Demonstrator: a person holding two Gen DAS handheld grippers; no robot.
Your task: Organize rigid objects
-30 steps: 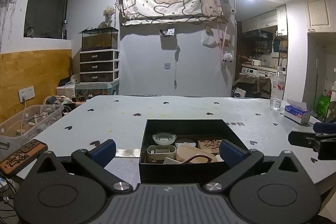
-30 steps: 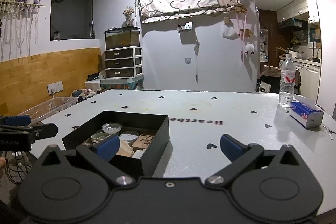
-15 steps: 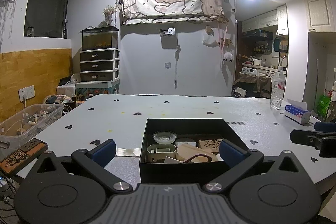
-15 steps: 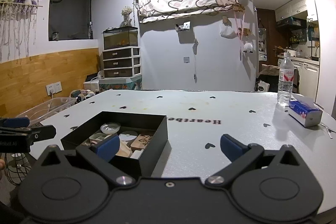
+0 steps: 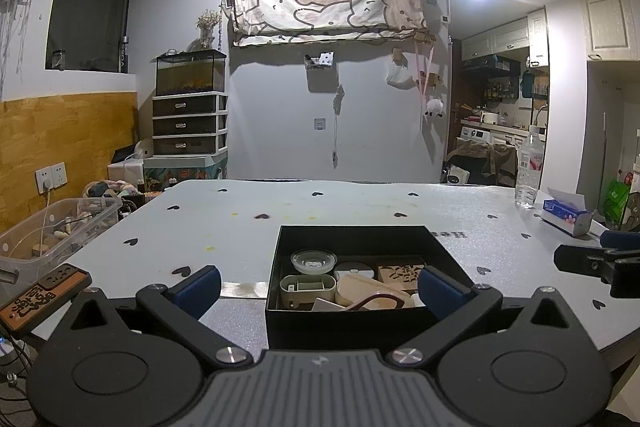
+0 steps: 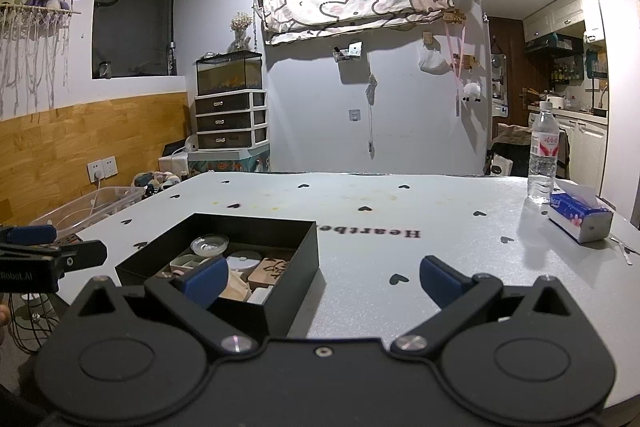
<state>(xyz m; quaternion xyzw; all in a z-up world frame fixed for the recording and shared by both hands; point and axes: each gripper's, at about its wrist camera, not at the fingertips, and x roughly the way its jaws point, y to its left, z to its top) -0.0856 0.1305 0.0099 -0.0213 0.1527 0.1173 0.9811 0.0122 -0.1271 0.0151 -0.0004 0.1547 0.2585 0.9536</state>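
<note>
A black open box (image 5: 352, 233) sits near the table's front edge, also in the right wrist view (image 6: 288, 229). It holds several small objects: a clear round dish (image 5: 313, 261), a beige compartment tray (image 5: 307, 287), a white round lid (image 5: 354, 271), a carved wooden tile (image 5: 402, 273). My left gripper (image 5: 318, 287) is open and empty, just short of the box front. My right gripper (image 6: 320, 277) is open and empty, to the right of the box. An orange-brown carved tile (image 5: 42, 295) lies at the table's left corner.
A water bottle (image 6: 543, 159) and a tissue pack (image 6: 580, 217) stand at the table's (image 6: 400, 211) far right. A clear plastic bin (image 5: 52, 227) sits off the table's left. The right gripper's fingers (image 5: 584, 261) show at the left view's right edge.
Both grippers have drifted only slightly; the views shift a little. Nothing was taken hold of or let go.
</note>
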